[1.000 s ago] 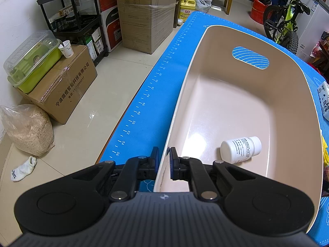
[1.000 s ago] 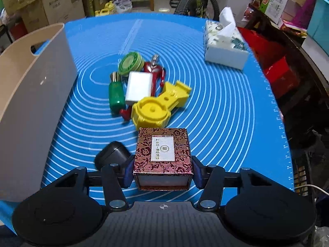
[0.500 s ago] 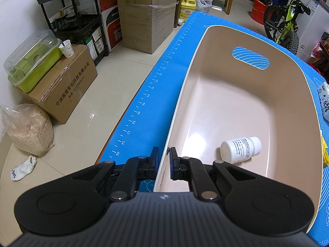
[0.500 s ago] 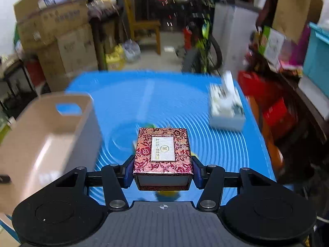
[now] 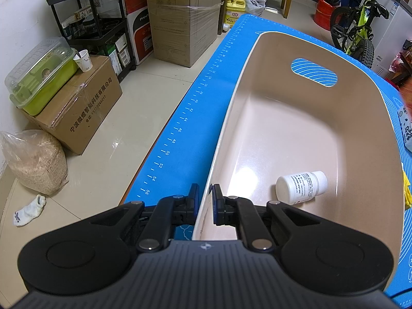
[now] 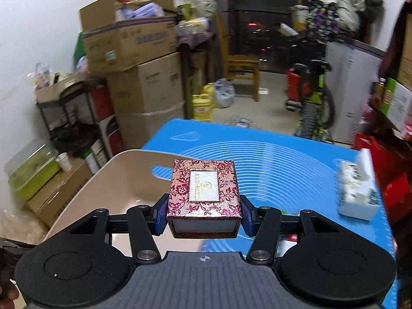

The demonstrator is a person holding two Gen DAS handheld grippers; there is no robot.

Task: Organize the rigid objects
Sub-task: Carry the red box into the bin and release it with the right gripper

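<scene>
My left gripper (image 5: 204, 203) is shut on the near left rim of a beige plastic bin (image 5: 296, 128) that stands on the blue mat. A white pill bottle (image 5: 301, 186) lies on its side on the bin's floor. My right gripper (image 6: 203, 215) is shut on a red floral brocade box (image 6: 204, 189) and holds it high in the air, beside the bin's right rim (image 6: 123, 170). The other loose objects on the mat are hidden behind the box and gripper.
A tissue box (image 6: 356, 188) sits on the blue mat (image 6: 283, 162) at the right. Off the table's left edge are cardboard boxes (image 5: 85, 103), a green lidded container (image 5: 41, 74), a metal shelf and a grain bag. A bicycle (image 5: 358, 31) stands behind the table.
My right gripper has lifted the brocade box off the mat and swung left toward the bin. The left gripper has stayed still on the bin rim.
</scene>
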